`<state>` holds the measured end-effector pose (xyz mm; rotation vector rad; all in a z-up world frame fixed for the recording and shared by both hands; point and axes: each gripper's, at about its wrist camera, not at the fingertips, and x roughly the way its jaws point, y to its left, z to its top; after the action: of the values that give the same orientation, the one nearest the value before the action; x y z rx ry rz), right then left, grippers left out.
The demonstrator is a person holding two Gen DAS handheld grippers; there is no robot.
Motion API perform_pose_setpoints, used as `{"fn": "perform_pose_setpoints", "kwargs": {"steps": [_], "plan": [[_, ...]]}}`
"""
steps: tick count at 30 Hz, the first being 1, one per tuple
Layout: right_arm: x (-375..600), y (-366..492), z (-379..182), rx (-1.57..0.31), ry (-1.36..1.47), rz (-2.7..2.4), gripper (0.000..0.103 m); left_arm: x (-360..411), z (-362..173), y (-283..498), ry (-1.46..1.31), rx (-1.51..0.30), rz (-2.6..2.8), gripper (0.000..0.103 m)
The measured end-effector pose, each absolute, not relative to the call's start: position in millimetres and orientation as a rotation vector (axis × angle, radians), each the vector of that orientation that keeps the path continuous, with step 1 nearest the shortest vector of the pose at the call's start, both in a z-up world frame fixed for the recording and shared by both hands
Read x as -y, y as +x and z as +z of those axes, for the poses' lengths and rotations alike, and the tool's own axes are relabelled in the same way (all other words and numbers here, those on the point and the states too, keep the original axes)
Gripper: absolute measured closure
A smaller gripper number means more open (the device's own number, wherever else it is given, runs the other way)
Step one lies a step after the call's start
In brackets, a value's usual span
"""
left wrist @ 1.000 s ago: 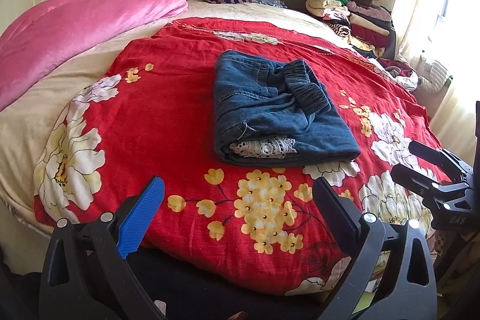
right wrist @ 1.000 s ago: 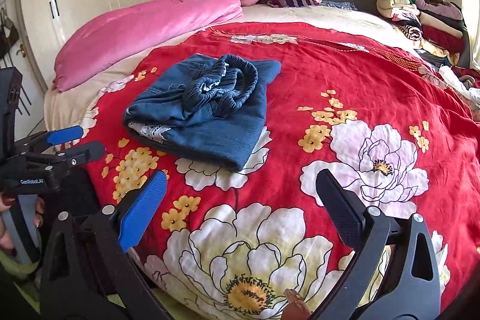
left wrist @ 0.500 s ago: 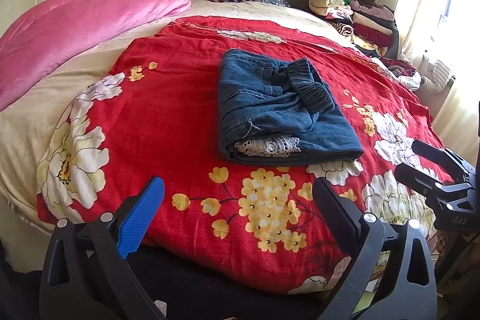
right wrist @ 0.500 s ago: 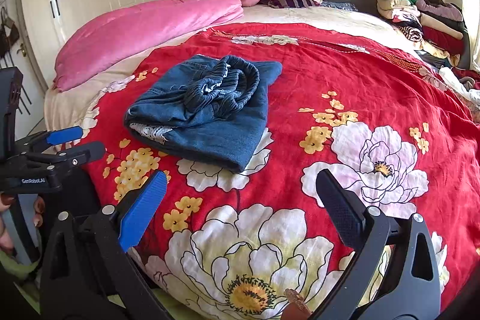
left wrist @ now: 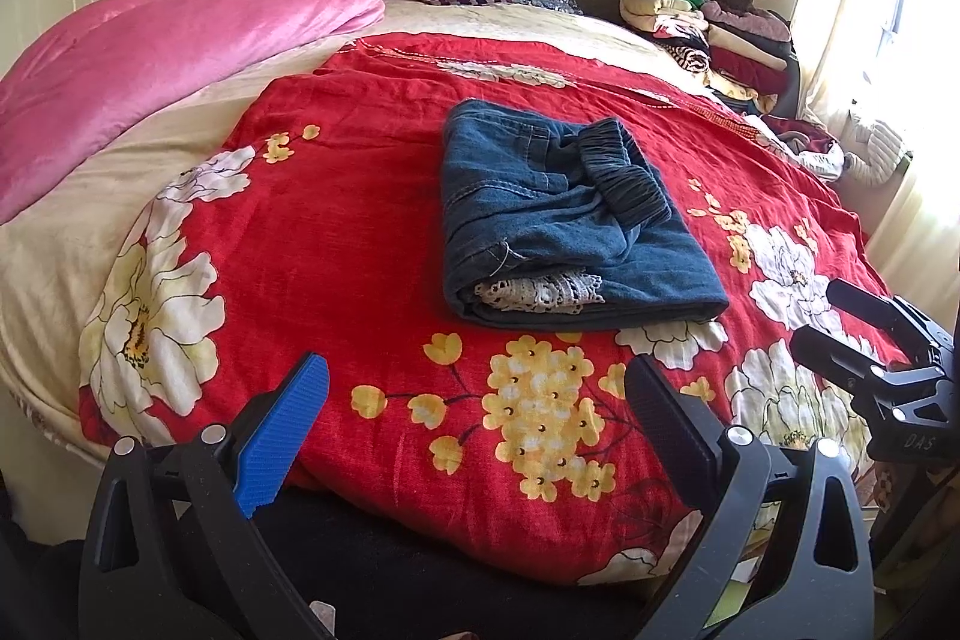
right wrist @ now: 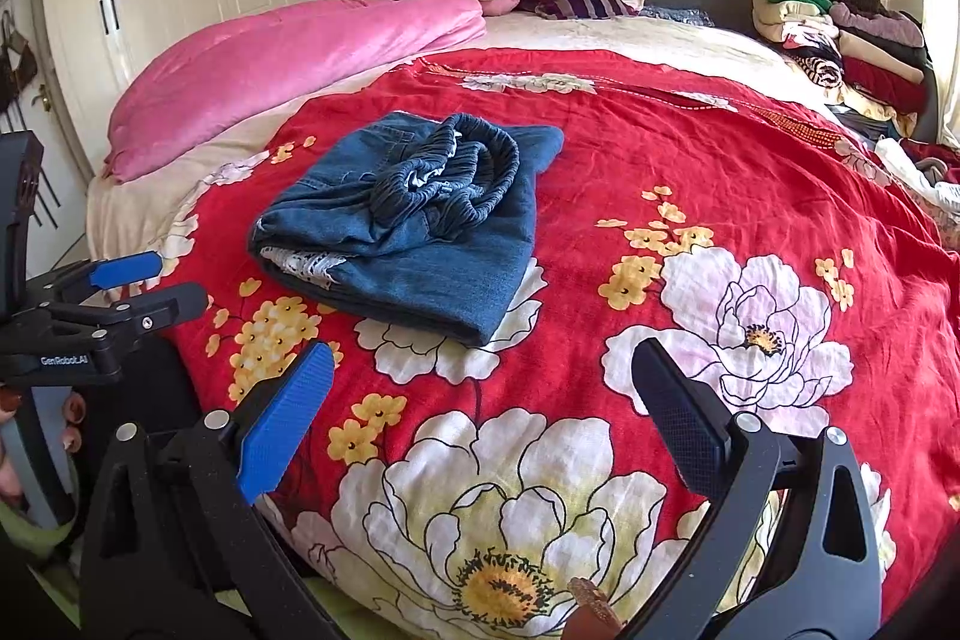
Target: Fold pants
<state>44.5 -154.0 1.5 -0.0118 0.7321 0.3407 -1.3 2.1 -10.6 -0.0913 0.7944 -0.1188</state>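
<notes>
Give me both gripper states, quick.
Left gripper: open, holding nothing.
Right gripper: open, holding nothing.
Folded blue denim pants lie untouched on the red floral bedspread.

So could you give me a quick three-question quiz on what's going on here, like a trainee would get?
1. True or false: the left gripper is shut on the folded jeans.
2. What does the jeans bundle lie on?
A. pink duvet
B. red floral blanket
C. clothes pile
3. Fill in: white ____ trim peeks out of the bundle's near end.

Key: 1 false, both it and the right gripper are open and hold nothing. 2 B, the red floral blanket. 3 lace.
</notes>
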Motion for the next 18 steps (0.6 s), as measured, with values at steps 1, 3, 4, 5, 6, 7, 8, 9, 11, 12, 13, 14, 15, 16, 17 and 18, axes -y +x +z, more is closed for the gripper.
{"fn": "perform_pose_setpoints", "kwargs": {"steps": [1,3,4,5,6,7,8,9,11,12,13,14,15,16,17,18], "plan": [[154.0,44.6,1.5,-0.732,-0.012,0.341,0.009,-2.1,-10.6,-1.3,-0.091,-0.794,-0.119,0.005],[153.5,44.6,1.4,-0.733,-0.013,0.339,0.009,-2.0,-10.6,-1.3,-0.089,-0.794,-0.117,0.005],[153.7,44.5,1.5,-0.732,-0.012,0.341,0.009,-2.1,-10.6,-1.3,-0.090,-0.795,-0.117,0.004],[153.2,44.4,1.4,-0.732,-0.012,0.341,0.009,-2.0,-10.5,-1.4,-0.090,-0.793,-0.117,0.004],[153.2,44.6,1.3,-0.733,-0.014,0.340,0.009,-2.0,-10.5,-1.4,-0.089,-0.793,-0.118,0.005],[152.8,44.5,1.3,-0.734,-0.014,0.339,0.009,-2.3,-10.4,-1.5,-0.090,-0.793,-0.118,0.005],[152.4,44.0,1.2,-0.734,-0.014,0.339,0.009,-2.6,-9.8,-2.1,-0.090,-0.792,-0.117,0.005],[152.3,43.7,1.3,-0.734,-0.015,0.340,0.009,-3.1,-9.3,-2.2,-0.090,-0.790,-0.115,0.005],[152.1,43.0,1.3,-0.734,-0.019,0.341,0.009,-3.5,-8.8,-2.5,-0.090,-0.790,-0.115,0.005],[151.9,42.6,1.3,-0.735,-0.019,0.342,0.009,-3.6,-8.7,-2.4,-0.090,-0.789,-0.116,0.005],[151.9,42.6,1.2,-0.735,-0.019,0.342,0.009,-3.7,-8.7,-2.4,-0.091,-0.789,-0.116,0.005],[151.9,42.7,1.3,-0.734,-0.019,0.341,0.009,-3.7,-8.7,-2.4,-0.091,-0.789,-0.115,0.005],[151.8,42.7,1.2,-0.734,-0.019,0.342,0.009,-3.7,-8.7,-2.4,-0.090,-0.789,-0.114,0.005],[151.8,42.7,1.2,-0.735,-0.019,0.341,0.009,-3.8,-8.7,-2.4,-0.090,-0.789,-0.115,0.005],[151.8,42.7,1.2,-0.734,-0.019,0.342,0.009,-3.9,-8.7,-2.5,-0.090,-0.790,-0.115,0.005],[151.8,42.7,1.2,-0.734,-0.019,0.341,0.009,-4.0,-8.6,-2.5,-0.091,-0.789,-0.115,0.005]]}}
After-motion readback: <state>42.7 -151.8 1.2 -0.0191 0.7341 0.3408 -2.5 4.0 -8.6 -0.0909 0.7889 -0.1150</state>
